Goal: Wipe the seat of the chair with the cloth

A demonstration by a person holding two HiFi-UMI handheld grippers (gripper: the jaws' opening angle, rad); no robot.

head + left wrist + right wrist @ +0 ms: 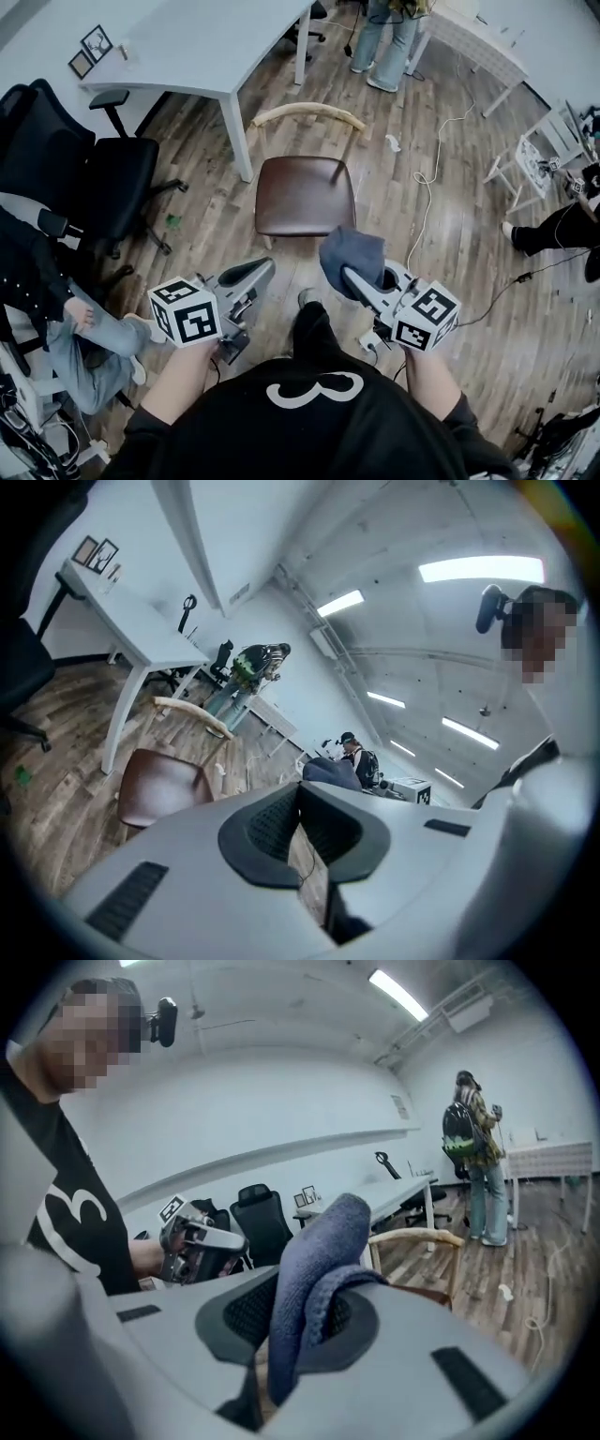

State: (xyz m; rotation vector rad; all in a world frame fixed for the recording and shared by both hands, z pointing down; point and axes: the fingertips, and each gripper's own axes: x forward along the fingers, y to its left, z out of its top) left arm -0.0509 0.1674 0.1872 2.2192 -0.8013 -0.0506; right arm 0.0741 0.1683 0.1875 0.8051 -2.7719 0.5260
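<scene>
One cloth (352, 255), blue-grey, is hanging bunched from the right gripper (361, 281), whose jaws are clamping it. One chair: its brown seat (305, 195) is lying ahead of and below those jaws, slightly leftward, apart from the cloth. One left gripper (255, 274) is idling alongside, jaws closed on nothing. The right one is apparently sitting nearer the seat.

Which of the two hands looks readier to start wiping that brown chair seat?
The right. The right tongs are shut on the cloth, which hangs in front of the seat. The left tongs are shut with nothing between them, so they have nothing to wipe with.
</scene>
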